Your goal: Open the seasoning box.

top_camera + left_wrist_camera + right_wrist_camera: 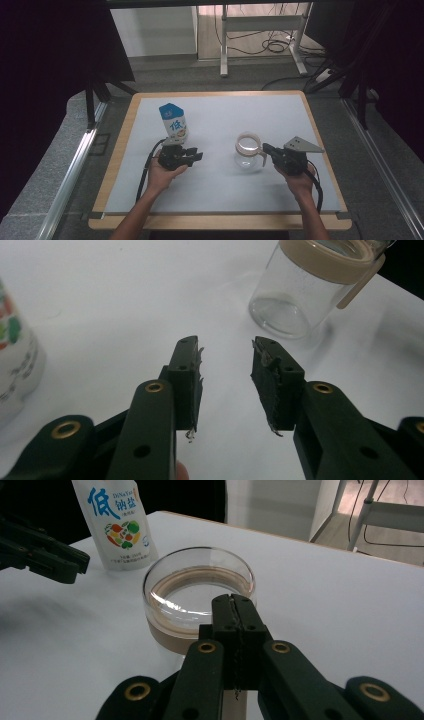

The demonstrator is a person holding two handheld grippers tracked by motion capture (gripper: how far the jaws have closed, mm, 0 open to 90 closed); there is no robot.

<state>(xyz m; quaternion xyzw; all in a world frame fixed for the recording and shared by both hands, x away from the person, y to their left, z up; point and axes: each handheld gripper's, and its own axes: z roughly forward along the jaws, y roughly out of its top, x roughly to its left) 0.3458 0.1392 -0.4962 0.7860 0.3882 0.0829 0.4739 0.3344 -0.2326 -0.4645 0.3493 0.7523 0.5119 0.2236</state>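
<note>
The right gripper (234, 611) was clamped on the handle of the glass carafe (247, 150), which stood upright mid-table. The left gripper (226, 371) hung released, jaws apart, just in front of the upright salt pouch (173, 122). That pouch was nearer the left hand, behind its jaws.

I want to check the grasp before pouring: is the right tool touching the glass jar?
Touching. In the right gripper view the right tool is shut, seemingly on the handle of the glass jar, right at its rim. The high view shows it meeting the jar's side.
</note>
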